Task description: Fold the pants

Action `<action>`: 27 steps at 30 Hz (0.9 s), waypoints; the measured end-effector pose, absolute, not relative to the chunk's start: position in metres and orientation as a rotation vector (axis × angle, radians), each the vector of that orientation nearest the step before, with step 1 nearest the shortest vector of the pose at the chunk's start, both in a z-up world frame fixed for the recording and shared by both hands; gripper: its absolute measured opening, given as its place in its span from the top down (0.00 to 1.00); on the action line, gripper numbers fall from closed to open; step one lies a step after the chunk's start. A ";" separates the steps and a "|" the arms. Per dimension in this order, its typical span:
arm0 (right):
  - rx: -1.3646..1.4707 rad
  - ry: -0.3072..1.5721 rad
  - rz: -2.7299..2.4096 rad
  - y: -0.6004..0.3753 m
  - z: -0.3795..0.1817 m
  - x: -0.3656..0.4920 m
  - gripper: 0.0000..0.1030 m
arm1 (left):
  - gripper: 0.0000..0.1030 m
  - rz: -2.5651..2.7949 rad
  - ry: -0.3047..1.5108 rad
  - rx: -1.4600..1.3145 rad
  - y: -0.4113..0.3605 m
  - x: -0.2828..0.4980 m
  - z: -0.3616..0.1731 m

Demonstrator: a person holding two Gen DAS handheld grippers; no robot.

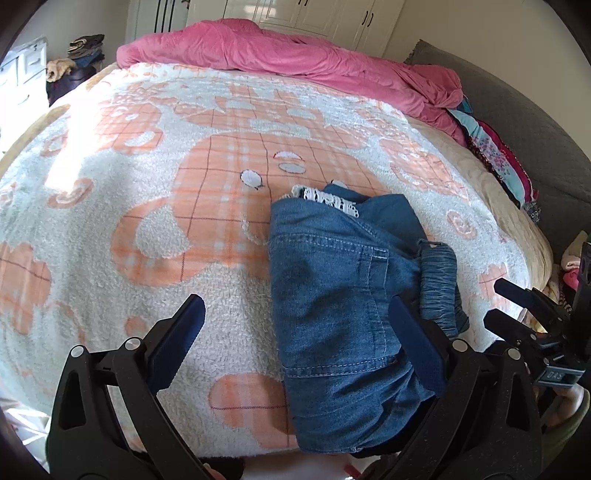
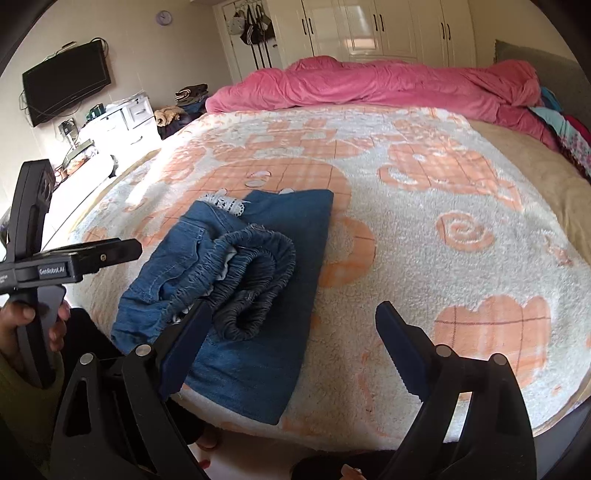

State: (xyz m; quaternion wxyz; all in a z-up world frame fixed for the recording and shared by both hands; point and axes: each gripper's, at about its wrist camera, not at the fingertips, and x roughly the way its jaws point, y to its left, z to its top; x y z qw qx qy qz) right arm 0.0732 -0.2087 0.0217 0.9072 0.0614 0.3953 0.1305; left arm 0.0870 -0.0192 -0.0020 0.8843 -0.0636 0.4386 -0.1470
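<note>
Blue denim pants (image 1: 332, 295) lie folded in a compact bundle on the bed near its front edge, with the gathered elastic waistband (image 2: 255, 288) on top and a white lace trim (image 2: 225, 202) at the far end. My left gripper (image 1: 295, 314) is open and empty, hovering over the bundle's left side. My right gripper (image 2: 295, 325) is open and empty, above the bundle's right part. In the right wrist view the left gripper (image 2: 110, 251) shows at the left. In the left wrist view the right gripper (image 1: 517, 295) shows at the right.
The bed is covered by a white and orange fleece blanket (image 2: 424, 229). A pink duvet (image 2: 388, 85) is bunched along the far side. Folded colourful clothes (image 1: 495, 155) lie at the right. White wardrobes (image 2: 388, 29), a TV (image 2: 66, 85) and drawers (image 2: 122, 122) stand beyond.
</note>
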 end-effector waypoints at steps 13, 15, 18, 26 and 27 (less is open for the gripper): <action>0.186 0.887 0.323 -0.201 -0.003 0.098 0.13 | 0.10 -0.347 0.970 -0.153 -0.041 0.094 -0.039; 0.205 0.895 0.335 -0.201 -0.007 0.103 0.13 | 0.10 -0.348 0.972 -0.156 -0.041 0.096 -0.042; 0.243 0.913 0.361 -0.203 -0.013 0.112 0.13 | 0.11 -0.349 0.965 -0.158 -0.042 0.098 -0.043; 0.238 0.921 0.430 -0.193 -0.019 0.129 0.21 | 0.22 -0.353 0.952 -0.151 -0.047 0.104 -0.047; 0.242 0.922 0.435 -0.192 -0.020 0.130 0.22 | 0.24 -0.354 0.949 -0.152 -0.048 0.104 -0.047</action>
